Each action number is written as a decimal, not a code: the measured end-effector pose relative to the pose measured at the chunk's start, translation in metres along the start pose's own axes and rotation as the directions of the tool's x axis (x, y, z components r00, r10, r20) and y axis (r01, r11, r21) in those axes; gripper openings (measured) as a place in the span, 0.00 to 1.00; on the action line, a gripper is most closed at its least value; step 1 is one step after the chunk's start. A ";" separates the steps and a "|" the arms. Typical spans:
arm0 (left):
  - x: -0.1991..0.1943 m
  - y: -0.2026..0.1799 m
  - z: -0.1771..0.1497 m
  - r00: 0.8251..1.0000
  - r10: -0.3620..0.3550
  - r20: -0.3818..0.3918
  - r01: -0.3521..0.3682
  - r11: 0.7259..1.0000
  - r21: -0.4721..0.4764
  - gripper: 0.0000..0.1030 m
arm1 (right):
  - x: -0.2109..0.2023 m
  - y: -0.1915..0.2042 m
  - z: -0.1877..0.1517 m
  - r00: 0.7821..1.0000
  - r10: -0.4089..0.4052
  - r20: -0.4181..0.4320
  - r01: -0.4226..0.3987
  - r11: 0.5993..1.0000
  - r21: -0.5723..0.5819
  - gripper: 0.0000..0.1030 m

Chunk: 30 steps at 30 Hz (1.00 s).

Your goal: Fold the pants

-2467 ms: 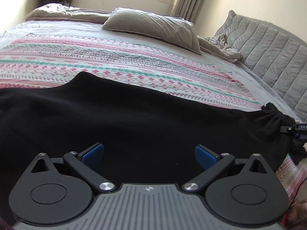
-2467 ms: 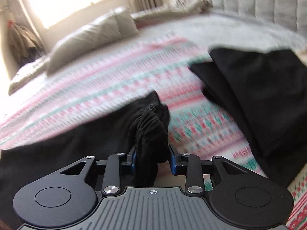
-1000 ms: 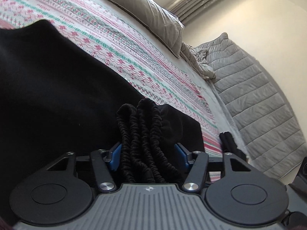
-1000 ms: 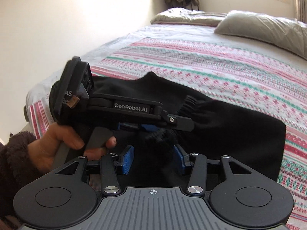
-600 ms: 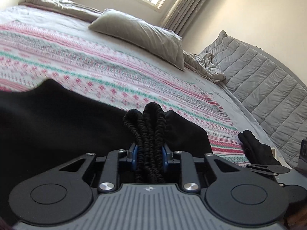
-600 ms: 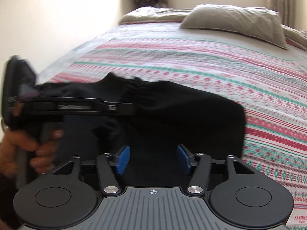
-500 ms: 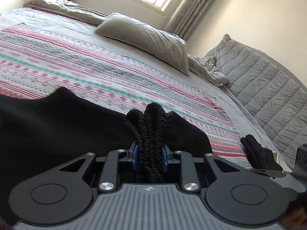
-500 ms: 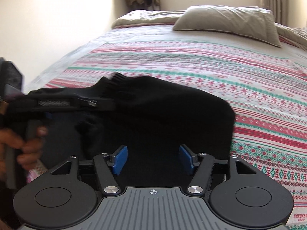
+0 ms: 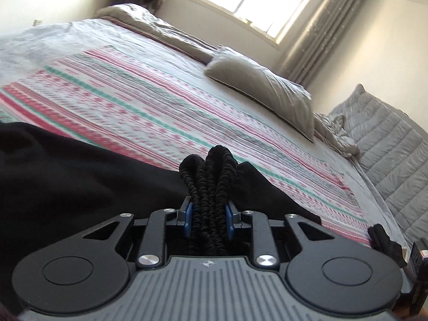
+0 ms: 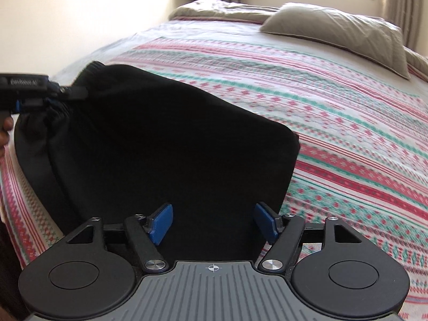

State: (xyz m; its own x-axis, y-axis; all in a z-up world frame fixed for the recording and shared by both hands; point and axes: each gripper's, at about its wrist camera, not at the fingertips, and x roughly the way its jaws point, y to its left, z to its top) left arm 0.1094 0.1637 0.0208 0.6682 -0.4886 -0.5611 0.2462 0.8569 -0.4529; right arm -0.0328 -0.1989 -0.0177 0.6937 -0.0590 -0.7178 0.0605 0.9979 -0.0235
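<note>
Black pants (image 10: 165, 144) lie folded on the striped bedspread (image 10: 334, 101), near the bed's left corner. My left gripper (image 9: 208, 220) is shut on the bunched elastic waistband (image 9: 210, 176) of the pants, which stands up between the blue pads. The same gripper shows in the right wrist view (image 10: 50, 99), at the pants' left end. My right gripper (image 10: 212, 223) is open and empty, its blue pads (image 10: 160, 223) spread just above the near edge of the black fabric.
A grey pillow (image 9: 262, 91) and a rumpled duvet (image 9: 139, 21) lie at the head of the bed under the window. A quilted grey headboard (image 9: 388, 139) is at the right. Another dark garment (image 9: 385, 243) lies at the bed's right edge.
My right gripper let go of the waistband, opened wide and drew back. My left gripper closed on the waistband and has carried it leftward, stretching the fold flat.
</note>
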 end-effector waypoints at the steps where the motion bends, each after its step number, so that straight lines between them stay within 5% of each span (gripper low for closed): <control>1: -0.005 0.005 0.001 1.000 0.018 0.010 -0.018 1.000 -0.005 0.26 | 0.002 0.003 0.002 1.000 0.004 -0.001 -0.004 1.000 -0.011 0.68; 21: -0.065 0.093 0.008 0.976 0.201 0.080 -0.191 0.974 -0.122 0.27 | 0.039 0.052 0.026 0.999 0.049 -0.020 -0.050 0.994 -0.094 0.74; 25: -0.061 0.094 0.003 0.956 0.283 0.074 -0.274 0.956 -0.105 0.40 | 0.041 0.056 0.024 0.999 0.044 -0.024 -0.046 0.993 -0.106 0.77; 26: -0.066 0.091 0.003 0.953 0.285 0.102 -0.274 0.956 -0.106 0.44 | 0.041 0.058 0.023 0.999 0.041 -0.027 -0.043 0.993 -0.111 0.78; 28: -0.078 0.082 0.004 0.941 0.292 0.173 -0.280 0.956 -0.092 0.69 | 0.040 0.060 0.022 0.999 0.030 -0.029 -0.033 0.992 -0.124 0.79; 30: -0.088 0.073 0.004 0.935 0.275 0.225 -0.267 0.961 -0.068 0.72 | 0.036 0.060 0.023 0.999 0.030 -0.022 -0.032 0.992 -0.123 0.79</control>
State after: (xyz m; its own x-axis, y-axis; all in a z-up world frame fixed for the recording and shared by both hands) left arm 0.0710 0.2695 0.0399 0.8502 -0.1836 -0.4934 0.0107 0.9431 -0.3324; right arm 0.0121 -0.1421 -0.0288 0.6794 -0.0284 -0.7332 -0.0504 0.9951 -0.0853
